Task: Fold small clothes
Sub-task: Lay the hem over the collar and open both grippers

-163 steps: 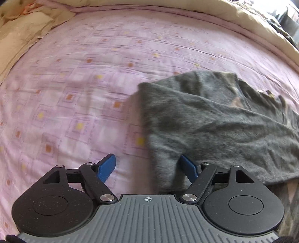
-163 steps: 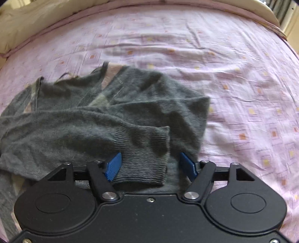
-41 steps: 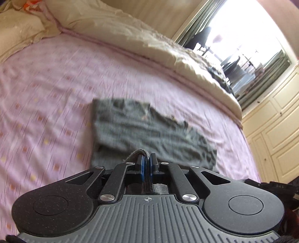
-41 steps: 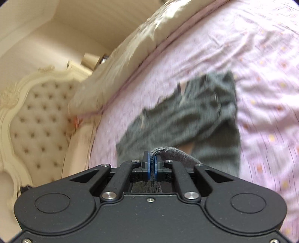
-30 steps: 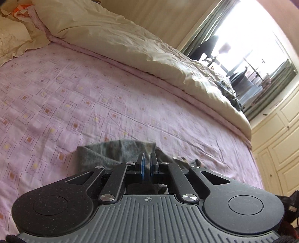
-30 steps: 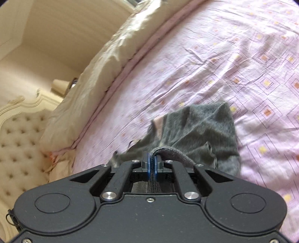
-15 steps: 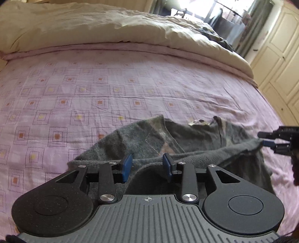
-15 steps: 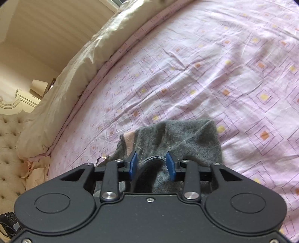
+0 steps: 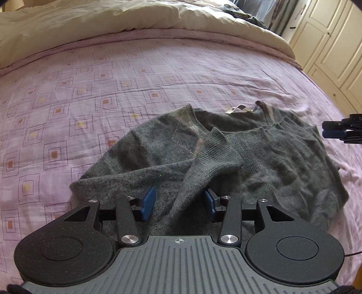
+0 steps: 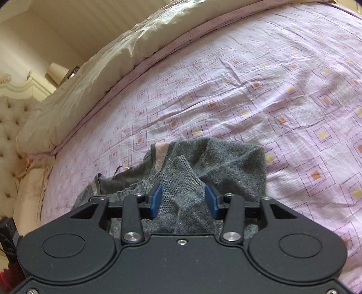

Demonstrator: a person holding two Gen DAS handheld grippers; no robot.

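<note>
Pink bedspread (image 9: 113, 90): both grippers (image 9: 178, 203) (image 10: 183, 200) gape low over grey sweater (image 9: 271, 162).

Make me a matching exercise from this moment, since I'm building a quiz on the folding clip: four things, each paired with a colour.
Things:
1. knitted sweater
2. patterned bedsheet
3. rumpled duvet
4. pads on the left gripper fingers

Colours:
A. blue
B. cream
C. grey
D. pink with small squares

Pairs: 1-C, 2-D, 3-B, 4-A
</note>
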